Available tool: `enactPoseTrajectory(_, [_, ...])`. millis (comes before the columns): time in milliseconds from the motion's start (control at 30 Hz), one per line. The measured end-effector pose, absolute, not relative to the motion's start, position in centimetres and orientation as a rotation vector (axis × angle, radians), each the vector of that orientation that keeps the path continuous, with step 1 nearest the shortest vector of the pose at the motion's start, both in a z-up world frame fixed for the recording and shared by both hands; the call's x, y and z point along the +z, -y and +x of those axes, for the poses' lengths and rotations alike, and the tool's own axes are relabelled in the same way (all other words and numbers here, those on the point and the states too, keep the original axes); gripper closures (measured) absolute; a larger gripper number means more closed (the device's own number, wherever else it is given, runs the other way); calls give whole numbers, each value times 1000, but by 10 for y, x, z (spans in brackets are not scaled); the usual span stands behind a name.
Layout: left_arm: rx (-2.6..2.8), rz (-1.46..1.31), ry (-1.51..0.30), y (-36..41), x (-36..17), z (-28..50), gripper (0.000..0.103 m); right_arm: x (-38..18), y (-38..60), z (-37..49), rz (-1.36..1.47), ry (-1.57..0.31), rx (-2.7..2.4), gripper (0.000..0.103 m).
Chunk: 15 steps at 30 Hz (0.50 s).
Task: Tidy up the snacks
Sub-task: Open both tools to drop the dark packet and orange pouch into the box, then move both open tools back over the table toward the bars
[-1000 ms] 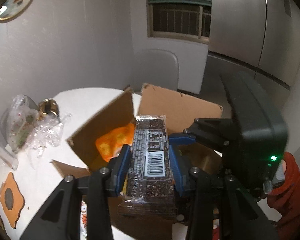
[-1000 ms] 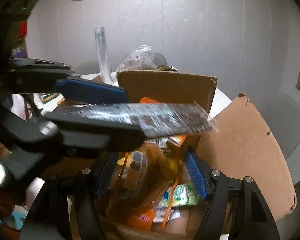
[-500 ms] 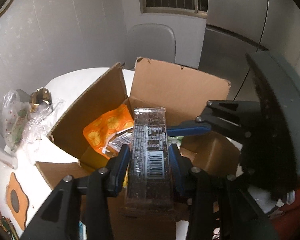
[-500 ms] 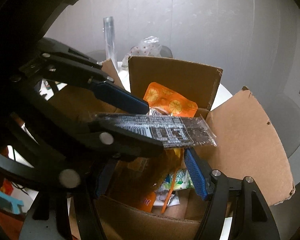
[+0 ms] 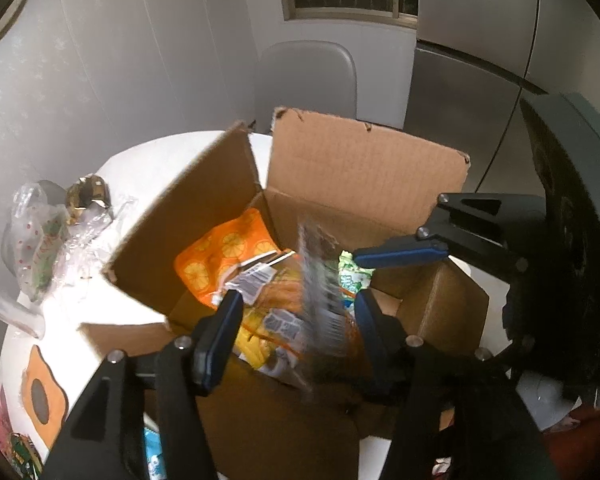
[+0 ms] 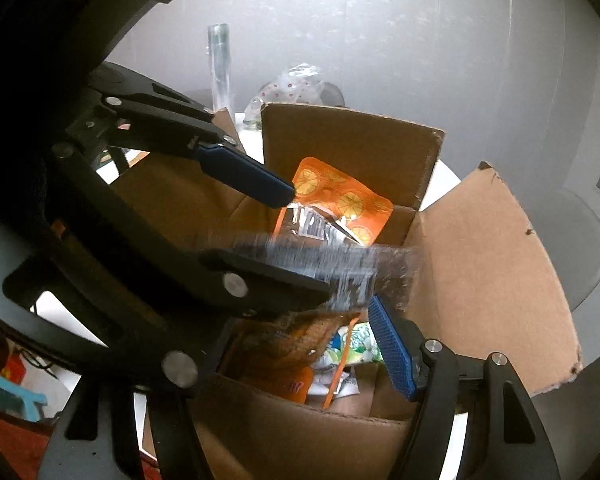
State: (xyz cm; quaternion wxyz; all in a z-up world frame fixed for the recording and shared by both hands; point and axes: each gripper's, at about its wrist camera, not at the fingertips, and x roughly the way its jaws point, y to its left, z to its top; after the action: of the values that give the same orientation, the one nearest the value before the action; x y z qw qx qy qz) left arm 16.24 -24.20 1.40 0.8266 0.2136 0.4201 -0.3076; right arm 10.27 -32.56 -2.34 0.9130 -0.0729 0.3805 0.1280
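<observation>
Snack bar [image 5: 320,292] blurred between spread left hand-held gripper [image 5: 296,312], over box [image 5: 364,172].

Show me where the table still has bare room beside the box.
Bare white table lies behind the cardboard box's left flap, toward the chair. A narrower strip runs between that flap and the plastic bags. The box's inside is crowded with snack packets.

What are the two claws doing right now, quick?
Left gripper: open; a blurred dark snack bar is dropping between its fingers into the cardboard box.
Right gripper: open, holding nothing.
</observation>
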Motion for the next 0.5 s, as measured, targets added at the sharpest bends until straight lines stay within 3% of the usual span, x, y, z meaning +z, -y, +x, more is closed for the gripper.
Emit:
enactPoseTrajectory(200, [-631, 403, -800, 222, 47, 134, 48, -11, 325, 85, -153, -767, 221, 37])
enactPoseTrajectory(333, [-573, 356, -695, 193, 73, 101, 35, 10, 317, 59, -146, -712, 199, 37])
enactPoseTrajectory(500, [-492, 270, -609, 143, 92, 65, 32, 40, 287, 19, -148, -604, 216, 37])
